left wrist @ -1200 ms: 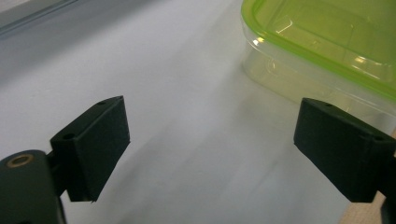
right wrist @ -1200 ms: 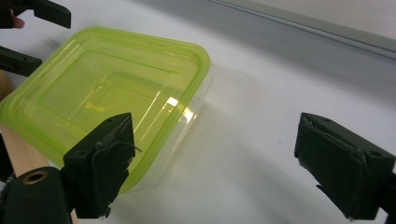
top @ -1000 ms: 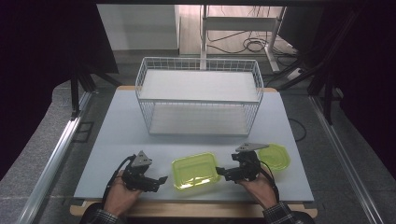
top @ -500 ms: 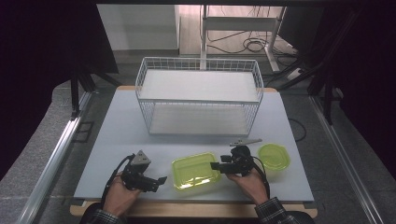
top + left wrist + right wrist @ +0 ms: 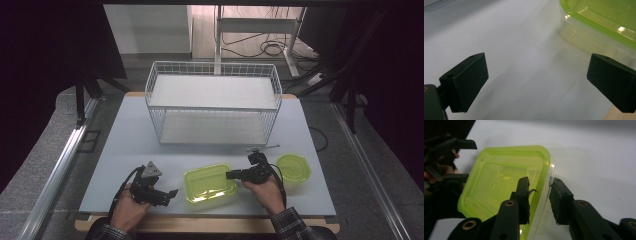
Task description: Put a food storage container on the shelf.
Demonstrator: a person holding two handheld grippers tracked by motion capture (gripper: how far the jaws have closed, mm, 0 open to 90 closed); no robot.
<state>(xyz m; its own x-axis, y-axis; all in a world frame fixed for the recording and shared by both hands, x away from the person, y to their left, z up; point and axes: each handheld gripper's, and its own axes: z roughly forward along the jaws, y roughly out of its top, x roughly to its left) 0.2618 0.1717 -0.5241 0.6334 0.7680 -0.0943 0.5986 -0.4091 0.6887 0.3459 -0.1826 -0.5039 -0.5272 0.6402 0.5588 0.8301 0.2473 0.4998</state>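
Observation:
A clear container with a lime-green rim [image 5: 210, 184] sits on the table near the front edge. My right gripper [image 5: 229, 175] reaches over its right end. In the right gripper view its jaws [image 5: 540, 185] straddle the container's rim [image 5: 499, 182], one inside and one outside. They have just been closing, and a small gap still shows at the inner pad. My left gripper [image 5: 172, 192] rests just left of the container with its jaws wide open. In the left gripper view nothing but table lies between its jaws [image 5: 536, 82], and the container [image 5: 599, 22] sits beyond the right jaw.
A green lid [image 5: 293, 167] lies to the right of my right hand. A white wire basket [image 5: 212, 107] stands across the middle and back of the grey table [image 5: 125, 145]. The table's front edge is close behind both hands.
My right gripper has moved left, away from the green lid, to the container's right rim, and its jaws have narrowed around that rim. The left gripper has stayed put.

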